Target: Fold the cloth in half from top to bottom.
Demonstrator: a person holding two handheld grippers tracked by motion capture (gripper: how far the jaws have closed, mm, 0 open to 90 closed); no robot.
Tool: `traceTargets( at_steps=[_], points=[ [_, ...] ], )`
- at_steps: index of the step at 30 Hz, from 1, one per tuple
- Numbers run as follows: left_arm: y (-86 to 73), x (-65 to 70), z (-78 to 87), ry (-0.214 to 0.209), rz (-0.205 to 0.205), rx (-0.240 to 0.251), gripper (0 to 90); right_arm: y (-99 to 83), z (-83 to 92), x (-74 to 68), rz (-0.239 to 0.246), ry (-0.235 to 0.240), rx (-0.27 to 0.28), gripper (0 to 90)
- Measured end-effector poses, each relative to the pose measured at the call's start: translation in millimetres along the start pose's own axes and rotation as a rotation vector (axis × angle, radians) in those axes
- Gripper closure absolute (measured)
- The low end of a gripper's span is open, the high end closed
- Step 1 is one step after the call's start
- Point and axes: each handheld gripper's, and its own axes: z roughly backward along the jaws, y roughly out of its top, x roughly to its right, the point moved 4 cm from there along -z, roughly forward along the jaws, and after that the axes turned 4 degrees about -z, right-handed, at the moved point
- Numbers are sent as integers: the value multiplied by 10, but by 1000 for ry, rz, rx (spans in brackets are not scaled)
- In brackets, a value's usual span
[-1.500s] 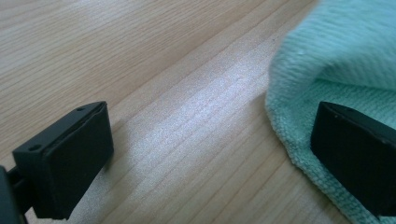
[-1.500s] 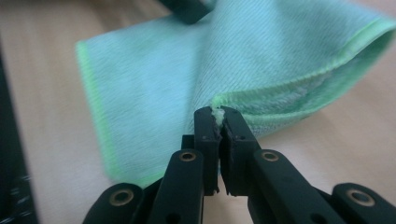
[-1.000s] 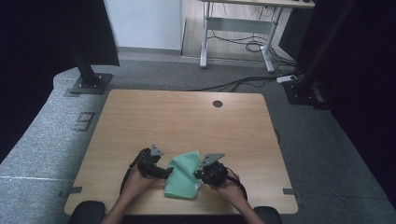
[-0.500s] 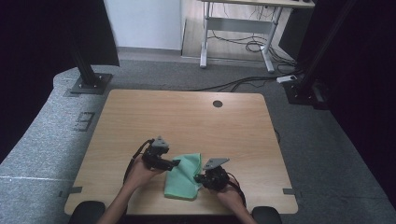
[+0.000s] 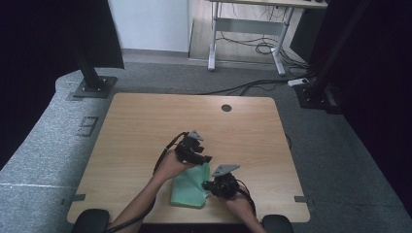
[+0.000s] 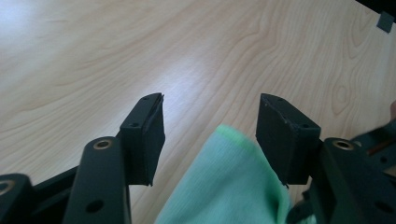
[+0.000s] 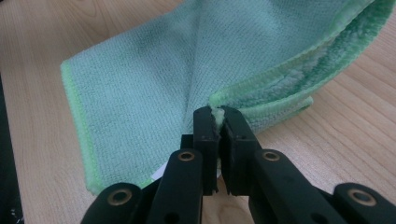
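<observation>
Green cloth (image 7: 140, 88), one, two tools, right tool (image 7: 218, 116) pinching it

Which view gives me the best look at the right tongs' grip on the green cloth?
The right gripper view: the right tongs pinch the green cloth's edge up close. The high view shows them small at the cloth's right side; the left gripper view shows just a cloth corner.

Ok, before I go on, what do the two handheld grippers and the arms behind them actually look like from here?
Both are black. The left gripper and the right gripper each carry a grey three-cornered plate on top and trail a black cable. Up close, the jaws are flat black rectangular blocks on black links with brass-coloured rivets; the left gripper's right pad has a chipped edge. The forearms are bare, with no sleeves in sight.
</observation>
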Motion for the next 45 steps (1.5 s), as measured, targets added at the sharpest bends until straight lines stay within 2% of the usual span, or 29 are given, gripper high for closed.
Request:
traceTargets(
  at_steps=[1,3,4,5,8,10,13,15,19,22,23,25,27,32,35,36,37,42,45],
  points=[
    [2,6,-54,-30,11,-25,492,-1,0,1,-1,0,2,843],
    [-7,6,-76,-38,10,-41,585,-3,1,2,-2,1,2,843],
    [-21,4,-95,-43,8,-62,585,-3,1,2,-2,1,2,843],
    [-50,-1,-119,-70,21,-87,666,-4,1,4,-2,0,3,843],
    [-73,-9,-110,-74,22,-97,818,-4,0,5,-4,2,4,843],
    [-85,-7,-55,-70,22,-99,859,-5,2,6,-8,0,8,843],
    [-87,12,21,-71,17,-86,865,-2,6,7,-6,-7,11,841],
    [-111,54,174,-56,1,-69,865,16,25,-11,7,-23,24,840],
    [-159,61,300,-41,-1,-53,864,45,63,-22,2,-19,50,837],
    [-235,72,425,-35,5,-36,864,72,116,-37,-1,-12,76,829],
    [-311,100,499,-35,7,-22,863,79,150,-55,-3,-7,86,822],
    [-338,111,522,-34,9,-20,863,73,169,-73,-3,-2,89,812],
    [-445,151,598,-29,12,-2,861,62,183,-90,-1,-1,89,804],
    [-588,191,672,-19,13,8,861,41,208,-122,2,4,85,798],
    [-744,232,725,-18,32,22,861,16,233,-154,6,12,83,797],
    [-744,232,725,-18,32,22,861,16,233,-154,6,12,83,797],
    [-835,275,741,-21,41,27,860,2,241,-173,3,18,81,797],
    [-981,357,773,-17,52,47,857,-25,249,-217,10,27,75,796],
    [-1128,443,793,-20,69,70,853,-50,273,-270,20,38,70,792]
  ],
)
